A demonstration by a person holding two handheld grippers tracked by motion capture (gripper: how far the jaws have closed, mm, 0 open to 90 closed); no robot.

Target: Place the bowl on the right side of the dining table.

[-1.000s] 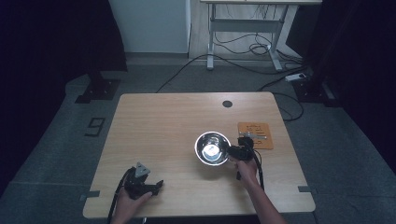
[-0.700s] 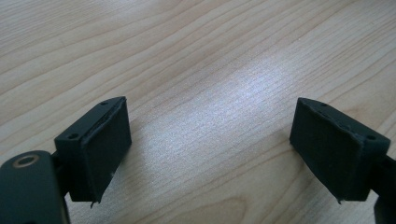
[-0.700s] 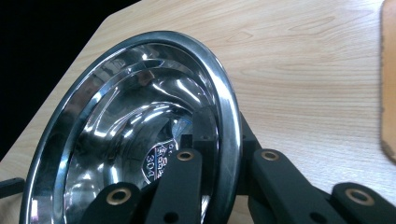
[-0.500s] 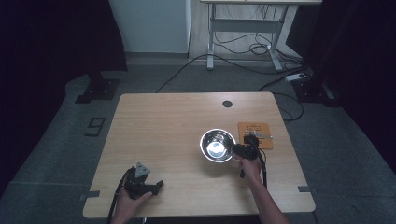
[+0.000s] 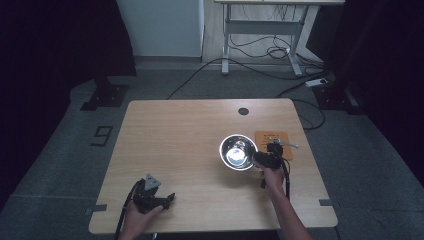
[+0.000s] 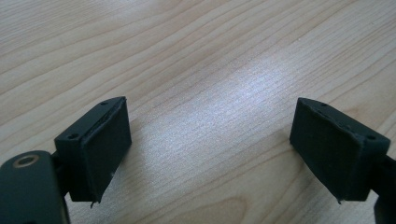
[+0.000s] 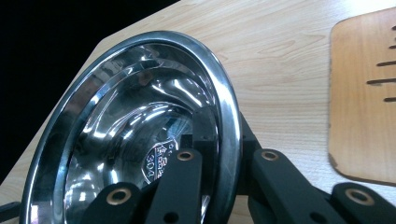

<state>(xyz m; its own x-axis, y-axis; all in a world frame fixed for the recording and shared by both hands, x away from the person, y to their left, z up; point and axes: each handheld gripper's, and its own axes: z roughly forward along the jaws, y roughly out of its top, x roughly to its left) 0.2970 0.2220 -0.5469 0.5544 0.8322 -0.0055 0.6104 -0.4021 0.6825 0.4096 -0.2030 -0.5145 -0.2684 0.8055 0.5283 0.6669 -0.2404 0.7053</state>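
A shiny steel bowl (image 5: 238, 152) sits right of the table's middle, held by its right rim. My right gripper (image 5: 261, 159) is shut on that rim, one jaw inside the bowl (image 7: 140, 135) and one outside, as the right gripper view shows close up. My left gripper (image 5: 159, 200) rests near the front left edge of the wooden table (image 5: 190, 135), held by a hand. In the left gripper view its two black pads (image 6: 100, 149) stand wide apart over bare wood with nothing between them.
A small orange-brown wooden board (image 5: 273, 144) with a metal utensil on it lies just right of the bowl; its slotted edge (image 7: 364, 93) shows in the right gripper view. A round black grommet (image 5: 243, 111) marks the far table edge. Cables run on the floor behind.
The bowl, gripped by my right gripper, has moved to the right toward the wooden board. My left gripper has stayed where it was.
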